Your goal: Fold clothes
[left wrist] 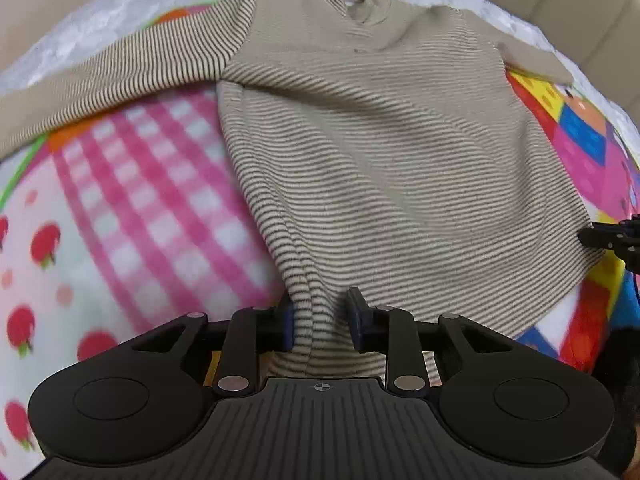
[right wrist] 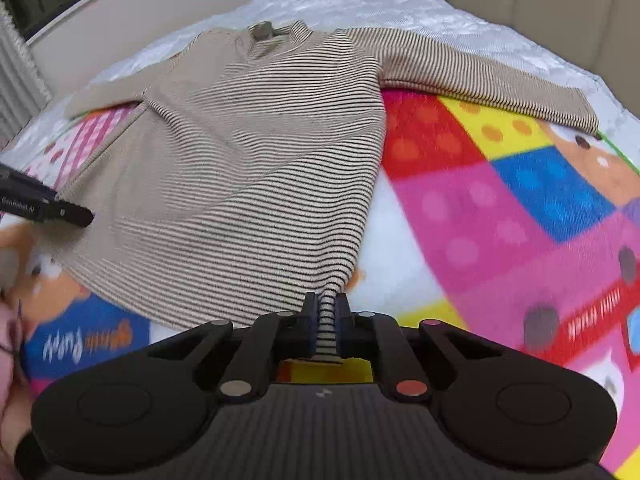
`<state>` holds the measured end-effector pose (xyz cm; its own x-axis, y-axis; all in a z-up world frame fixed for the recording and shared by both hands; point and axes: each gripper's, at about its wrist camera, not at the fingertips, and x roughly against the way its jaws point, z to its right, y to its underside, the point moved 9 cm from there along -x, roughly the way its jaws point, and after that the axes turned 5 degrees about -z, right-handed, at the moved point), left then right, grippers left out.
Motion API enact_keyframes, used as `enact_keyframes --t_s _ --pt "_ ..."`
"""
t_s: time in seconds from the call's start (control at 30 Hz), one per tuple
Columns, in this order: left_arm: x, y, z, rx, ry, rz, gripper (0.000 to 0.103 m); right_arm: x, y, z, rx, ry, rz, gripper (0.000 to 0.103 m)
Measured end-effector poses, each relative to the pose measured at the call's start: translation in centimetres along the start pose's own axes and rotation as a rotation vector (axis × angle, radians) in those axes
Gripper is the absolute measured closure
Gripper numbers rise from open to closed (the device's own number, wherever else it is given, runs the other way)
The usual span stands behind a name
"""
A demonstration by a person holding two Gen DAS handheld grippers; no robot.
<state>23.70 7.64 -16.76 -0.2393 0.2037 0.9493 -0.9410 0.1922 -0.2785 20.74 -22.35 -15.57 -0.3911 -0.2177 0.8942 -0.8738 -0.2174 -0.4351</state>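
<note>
Striped sweater (left wrist: pixel 384 152) pinched at both hem corners
Left gripper (left wrist: pixel 322 326) and right gripper (right wrist: pixel 323 326) each clamp bunched hem, hiding it; patterned blanket (right wrist: pixel 500 208) covers a white bed.

Black hand-held gripper (left wrist: pixel 320 320), blue pads (left wrist: pixel 287 326), silver pivot screws.

The striped sweater's (left wrist: pixel 380 152) left cuff runs off the frame edge; blanket (right wrist: pixel 500 208) lettering is blurred.

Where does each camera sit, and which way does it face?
Left wrist view: sits on the left hand-held gripper, looks along the striped sweater to its collar; its fingers hold the hem.
Right wrist view: sits on the right hand-held gripper, same direction, pinching the other hem corner.
Both show the sweater, the colourful blanket and the other gripper.
</note>
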Motion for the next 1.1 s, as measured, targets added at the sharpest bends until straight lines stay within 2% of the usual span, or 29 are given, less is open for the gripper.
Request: enact_keyframes --t_s 0.2,0.27,0.37,0.4,0.43,0.5,0.57,0.67,0.73,0.8,0.9,1.03,1.1 --pt "1.0 2.4 1.3 -0.058 0.024 -0.058 0.072 2.0 0.9 -0.1 0.022 -0.007 0.012 0.093" --pt "1.9 2.2 1.6 -0.077 0.033 -0.048 0.063 2.9 0.7 -0.1 0.042 -0.007 0.027 0.091" --pt "3.9 0.2 1.6 -0.059 0.061 0.043 0.049 4.1 -0.8 0.4 0.058 0.01 0.068 0.073" --pt "4.4 -0.8 1.4 -0.045 0.065 0.08 0.042 4.4 -1.5 0.8 0.06 0.023 0.085 0.071" --pt "4.9 -1.9 1.3 -0.029 0.067 0.119 0.035 4.4 -2.4 1.1 0.062 0.036 0.098 0.071" --pt "5.3 -4.5 1.0 0.02 0.068 0.202 0.029 4.3 -4.7 1.8 0.062 0.066 0.125 0.071" --pt "4.8 -7.0 0.1 0.102 0.092 0.259 0.028 4.0 -7.5 2.2 0.056 0.09 0.159 0.071" --pt "2.9 -9.9 0.2 0.181 0.109 0.303 0.028 3.5 -12.3 2.1 0.051 0.11 0.212 0.071" --pt "1.9 -10.2 0.1 0.152 0.118 0.315 0.028 2.7 -15.6 1.8 0.056 0.109 0.233 0.069" --pt "0.9 -10.2 -0.3 0.13 0.135 0.309 0.026 0.7 -18.6 0.8 0.077 0.096 0.23 0.059" --pt "-0.2 -10.2 -1.5 0.16 0.167 0.283 0.024 -3.2 -22.8 -0.9 0.093 0.095 0.237 0.057" --pt "-1.0 -10.4 -3.6 0.228 0.208 0.268 0.023 -8.3 -27.0 -5.2 0.063 -0.035 0.254 0.058" --pt "-1.3 -10.5 -4.4 0.258 0.228 0.261 0.02 -10.6 -27.7 -8.3 0.108 -0.101 0.244 0.058"
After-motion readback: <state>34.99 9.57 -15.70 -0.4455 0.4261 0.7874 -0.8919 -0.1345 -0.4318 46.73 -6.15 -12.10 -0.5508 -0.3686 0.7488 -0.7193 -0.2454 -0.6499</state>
